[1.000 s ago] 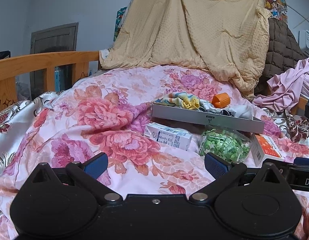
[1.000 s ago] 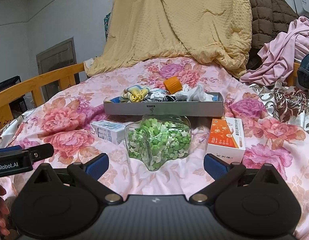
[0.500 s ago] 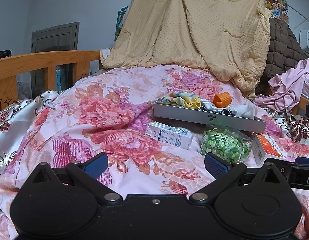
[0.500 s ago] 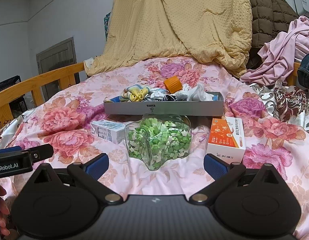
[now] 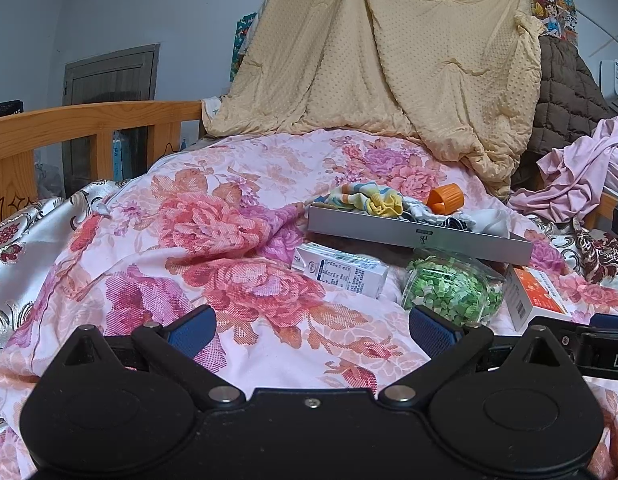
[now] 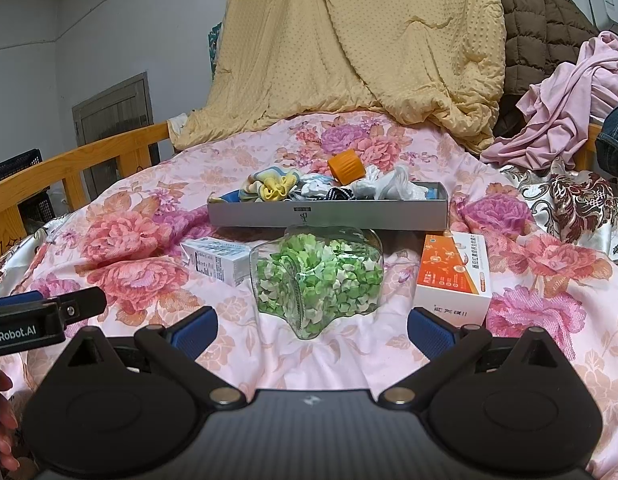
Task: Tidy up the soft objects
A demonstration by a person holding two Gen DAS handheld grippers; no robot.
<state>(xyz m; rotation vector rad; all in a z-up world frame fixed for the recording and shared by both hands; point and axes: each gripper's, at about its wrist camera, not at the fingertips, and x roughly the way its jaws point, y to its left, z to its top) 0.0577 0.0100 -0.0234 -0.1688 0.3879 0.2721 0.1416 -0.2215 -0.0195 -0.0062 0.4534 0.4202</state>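
A grey shallow box [image 6: 329, 214] [image 5: 421, 234] lies on the floral bedspread and holds rolled socks: a yellow-striped pair [image 6: 275, 186] [image 5: 369, 200], dark and white ones [image 6: 393, 186], and an orange cap [image 6: 345, 166] [image 5: 445, 200]. My right gripper [image 6: 311, 326] is open and empty, low over the bed just in front of a glass jar of green paper stars [image 6: 317, 276] [image 5: 453, 288]. My left gripper [image 5: 311, 326] is open and empty, further left over bare bedspread.
A white-blue carton [image 6: 219, 258] [image 5: 341, 270] lies left of the jar, an orange-white box [image 6: 455, 274] [image 5: 535, 296] right of it. A yellow blanket [image 6: 357, 48] hangs behind; pink clothes [image 6: 569, 100] pile at the right. A wooden bed rail [image 5: 81, 124] runs along the left.
Both grippers have drifted slightly; the view barely shifts. Both stay open and empty, and nothing on the bed has moved.
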